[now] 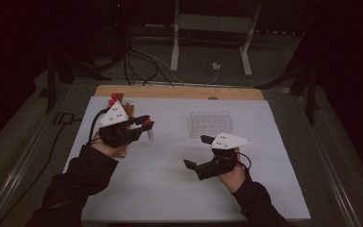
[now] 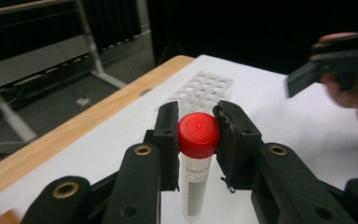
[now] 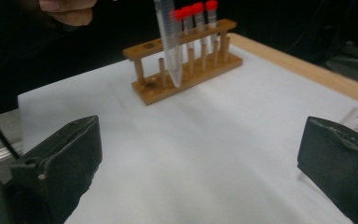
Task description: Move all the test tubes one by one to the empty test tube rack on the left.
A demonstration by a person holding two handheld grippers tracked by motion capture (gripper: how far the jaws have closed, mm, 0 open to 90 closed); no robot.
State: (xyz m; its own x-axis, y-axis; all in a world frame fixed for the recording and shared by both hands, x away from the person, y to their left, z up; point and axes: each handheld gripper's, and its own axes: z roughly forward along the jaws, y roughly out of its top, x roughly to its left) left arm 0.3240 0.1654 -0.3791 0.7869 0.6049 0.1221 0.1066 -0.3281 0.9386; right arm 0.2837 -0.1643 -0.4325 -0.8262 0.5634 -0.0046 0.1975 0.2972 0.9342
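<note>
left gripper point(image 1: 144, 126) raised, jaws clamped, right gripper point(image 1: 196, 151) low, jaws spread wide

Tube point(image 2: 196, 186) is clear plastic with a glossy red cap point(image 2: 198, 134), rack point(image 3: 182, 70) is bare wood, tabletop point(image 1: 179, 184) matt white.

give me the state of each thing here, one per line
left gripper: shut on the held tube, lifted off the table
held tube: red cap on, clamped at the cap, hanging clear of the wooden rack
wooden rack: standing on the table, three capped tubes in it, other holes empty
clear rack: on the table, empty
right gripper: open, nothing between its jaws
</note>
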